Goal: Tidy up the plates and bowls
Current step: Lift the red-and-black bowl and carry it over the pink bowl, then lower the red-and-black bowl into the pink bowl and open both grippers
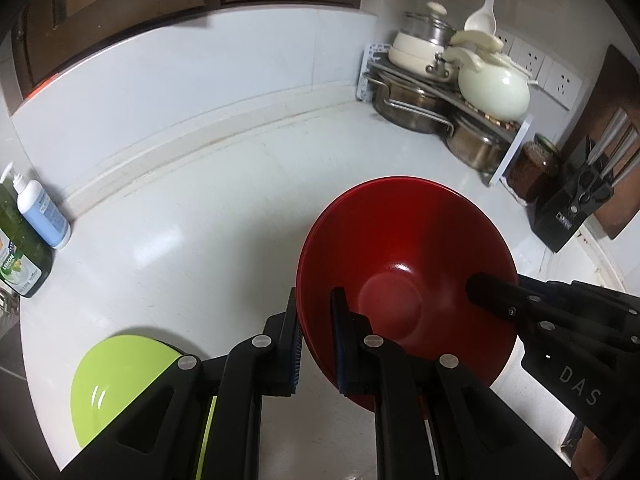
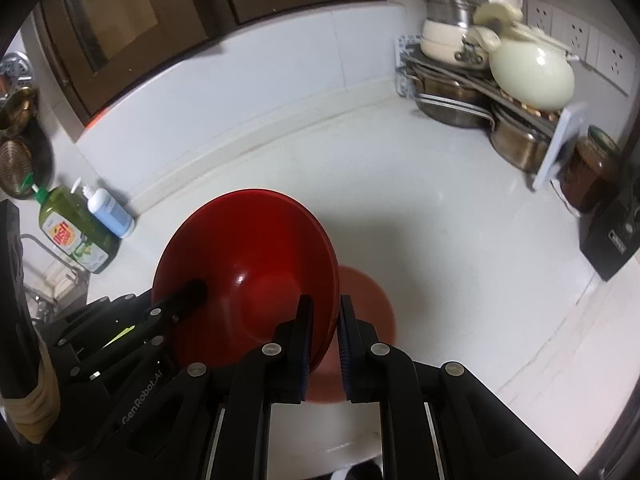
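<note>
A red bowl (image 1: pixel 404 256) is held above the white counter by both grippers; it also shows in the right wrist view (image 2: pixel 248 264). My left gripper (image 1: pixel 316 340) is shut on its left rim. My right gripper (image 2: pixel 324 340) is shut on its right rim, and one of its fingers (image 1: pixel 492 292) reaches into the bowl in the left wrist view. A green bowl (image 1: pixel 120 384) sits on the counter at the lower left. A salmon-pink plate (image 2: pixel 368 312) lies on the counter under the red bowl's right edge.
A rack of steel pots and a cream pot (image 1: pixel 460 92) stands in the back right corner. A jar (image 1: pixel 536 168) and a black knife block (image 1: pixel 576 204) are beside it. Soap bottles (image 1: pixel 36 216) stand at the left by the sink.
</note>
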Action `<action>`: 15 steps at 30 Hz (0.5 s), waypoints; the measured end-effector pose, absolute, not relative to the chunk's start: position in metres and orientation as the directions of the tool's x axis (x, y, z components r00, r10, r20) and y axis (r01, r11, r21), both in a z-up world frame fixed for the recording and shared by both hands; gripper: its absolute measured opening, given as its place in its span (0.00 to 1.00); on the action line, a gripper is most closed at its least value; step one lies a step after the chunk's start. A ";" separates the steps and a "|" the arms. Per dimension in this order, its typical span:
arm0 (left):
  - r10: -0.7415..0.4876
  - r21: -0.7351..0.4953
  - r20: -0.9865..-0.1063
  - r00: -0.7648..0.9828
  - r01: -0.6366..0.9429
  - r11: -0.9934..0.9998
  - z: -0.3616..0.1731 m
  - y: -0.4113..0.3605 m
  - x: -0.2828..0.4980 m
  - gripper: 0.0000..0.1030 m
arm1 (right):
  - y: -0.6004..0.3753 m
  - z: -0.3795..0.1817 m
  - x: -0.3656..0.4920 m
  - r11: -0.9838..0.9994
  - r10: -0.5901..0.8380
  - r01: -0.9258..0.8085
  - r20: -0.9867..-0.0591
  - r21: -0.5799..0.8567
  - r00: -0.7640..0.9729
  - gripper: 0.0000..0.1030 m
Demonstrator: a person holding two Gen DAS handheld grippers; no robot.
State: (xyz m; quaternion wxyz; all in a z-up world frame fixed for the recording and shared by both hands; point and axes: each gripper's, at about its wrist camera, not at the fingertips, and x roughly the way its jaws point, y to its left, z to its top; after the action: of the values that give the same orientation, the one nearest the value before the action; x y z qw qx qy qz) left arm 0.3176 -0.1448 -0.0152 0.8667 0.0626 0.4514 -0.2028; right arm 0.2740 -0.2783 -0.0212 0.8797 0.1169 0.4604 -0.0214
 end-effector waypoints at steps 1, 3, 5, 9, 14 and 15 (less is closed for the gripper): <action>-0.289 -0.069 -0.812 0.508 0.408 0.910 -0.018 -0.147 0.317 0.14 | -0.281 -0.024 0.273 0.972 0.071 0.146 -0.817 0.186 0.572 0.13; -0.280 -0.064 -0.821 0.498 0.407 0.911 -0.024 -0.150 0.318 0.14 | -0.285 -0.028 0.272 0.972 0.072 0.147 -0.824 0.186 0.563 0.13; -0.275 -0.064 -0.831 0.484 0.407 0.911 -0.030 -0.153 0.318 0.14 | -0.289 -0.033 0.271 0.971 0.076 0.147 -0.828 0.188 0.555 0.13; -0.259 -0.056 -0.846 0.466 0.406 0.912 -0.042 -0.158 0.317 0.14 | -0.292 -0.043 0.271 0.972 0.075 0.150 -0.841 0.183 0.536 0.13; -0.239 -0.044 -0.863 0.444 0.405 0.913 -0.055 -0.164 0.320 0.14 | -0.296 -0.053 0.272 0.974 0.073 0.149 -0.854 0.173 0.515 0.13; -0.235 -0.042 -0.867 0.440 0.405 0.913 -0.057 -0.165 0.320 0.14 | -0.295 -0.054 0.272 0.974 0.071 0.148 -0.856 0.170 0.511 0.13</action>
State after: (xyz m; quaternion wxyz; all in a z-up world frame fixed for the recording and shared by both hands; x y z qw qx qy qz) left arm 0.3204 -0.1647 -0.0570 0.8441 0.0863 0.4940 -0.1897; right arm 0.2720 -0.2953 -0.0543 0.8621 0.1112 0.4938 -0.0223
